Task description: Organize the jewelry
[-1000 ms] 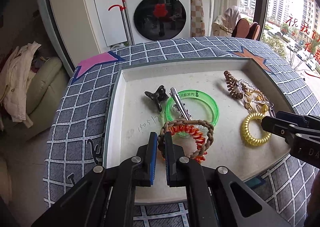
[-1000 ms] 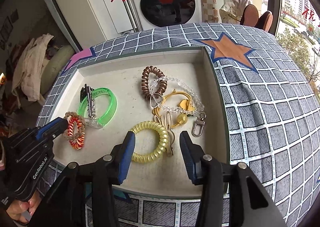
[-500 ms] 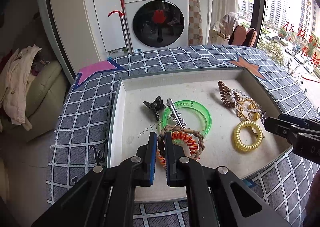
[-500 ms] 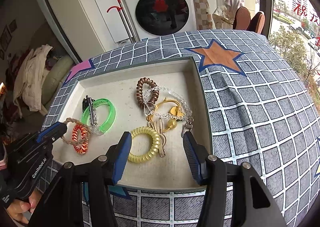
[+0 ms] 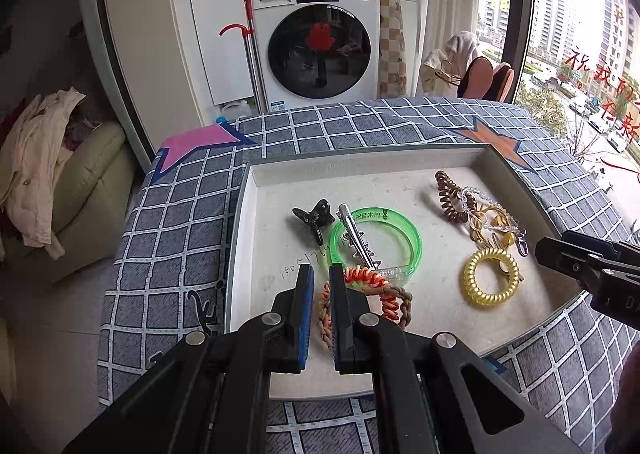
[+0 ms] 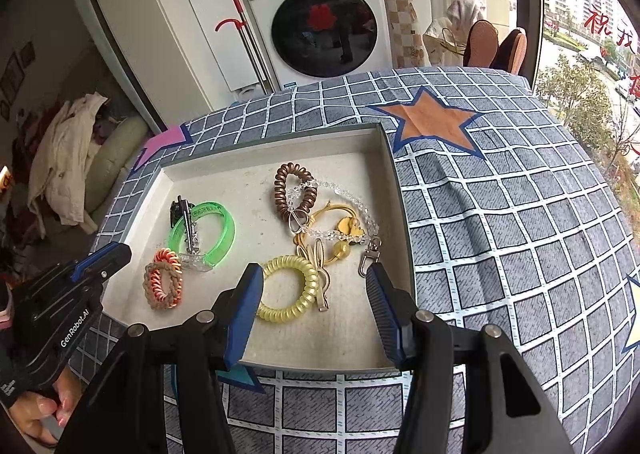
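Observation:
A white tray (image 5: 280, 374) (image 6: 256, 190) holds the jewelry. A braided brown band and an orange spiral tie (image 5: 390, 300) (image 6: 162, 284) lie at its front left. My left gripper (image 5: 320, 274) (image 6: 116, 254) hovers above them, jaws slightly apart and empty. Behind lie a green bangle (image 5: 414, 242) (image 6: 224, 232), a silver clip (image 5: 356, 240) and a black claw clip (image 5: 314, 216). My right gripper (image 6: 314, 274) (image 5: 540, 248) is open above a yellow spiral tie (image 6: 288, 288) (image 5: 490, 276). A brown spiral tie (image 6: 294, 188) and a bead chain (image 6: 352, 200) lie at the right.
The tray sits on a grey checked cloth (image 6: 500, 234) with an orange star (image 6: 430, 118) and a pink star (image 5: 196, 144). A washing machine (image 5: 316, 38) stands behind the table. A sofa with clothes (image 5: 48, 174) is on the left.
Both grippers have pulled back and up from the tray. The left gripper has let go of the braided band and orange tie, which now lie on the tray.

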Demonstrator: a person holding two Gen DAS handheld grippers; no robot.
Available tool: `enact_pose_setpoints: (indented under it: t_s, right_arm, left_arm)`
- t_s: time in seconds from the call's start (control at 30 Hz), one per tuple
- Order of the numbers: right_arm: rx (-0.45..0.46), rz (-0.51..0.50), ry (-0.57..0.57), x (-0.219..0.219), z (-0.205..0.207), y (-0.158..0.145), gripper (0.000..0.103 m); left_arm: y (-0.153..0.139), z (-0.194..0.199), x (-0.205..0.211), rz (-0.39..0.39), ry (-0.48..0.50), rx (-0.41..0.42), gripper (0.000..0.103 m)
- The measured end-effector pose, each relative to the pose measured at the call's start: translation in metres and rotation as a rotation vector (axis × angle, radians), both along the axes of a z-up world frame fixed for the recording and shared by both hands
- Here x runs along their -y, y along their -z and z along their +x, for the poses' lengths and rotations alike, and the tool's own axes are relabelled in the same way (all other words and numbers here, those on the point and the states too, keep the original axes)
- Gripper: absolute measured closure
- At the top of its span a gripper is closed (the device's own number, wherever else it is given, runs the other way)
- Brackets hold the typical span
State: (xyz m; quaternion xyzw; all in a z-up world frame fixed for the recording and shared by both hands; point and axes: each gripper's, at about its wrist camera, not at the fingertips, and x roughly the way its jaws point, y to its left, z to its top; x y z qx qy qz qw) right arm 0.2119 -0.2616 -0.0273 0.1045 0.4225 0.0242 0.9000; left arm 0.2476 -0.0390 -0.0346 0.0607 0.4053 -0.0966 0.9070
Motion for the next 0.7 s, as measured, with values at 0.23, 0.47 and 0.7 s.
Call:
enact_pose_setpoints:
  t_s: [0.23, 0.47, 0.7]
  right_arm:
    - [0.017, -0.022, -0.01, -0.003, -0.003, -0.005, 0.045]
    - [0.082, -0.064, -0.008, -0.011, -0.013, -0.012, 0.013]
    - [0.15, -0.075, -0.007, -0.018, -0.026, -0.024, 0.0]
  left_arm:
    - [-0.007, -0.004, -0.005, 0.018, -0.052, 0.062, 0.0]
    - [-0.006, -0.004, -0.012, 0.006, -0.069, 0.069, 0.0]
    - [-0.009, -0.021, -0.016, 0.017, -0.085, 0.078, 0.0]
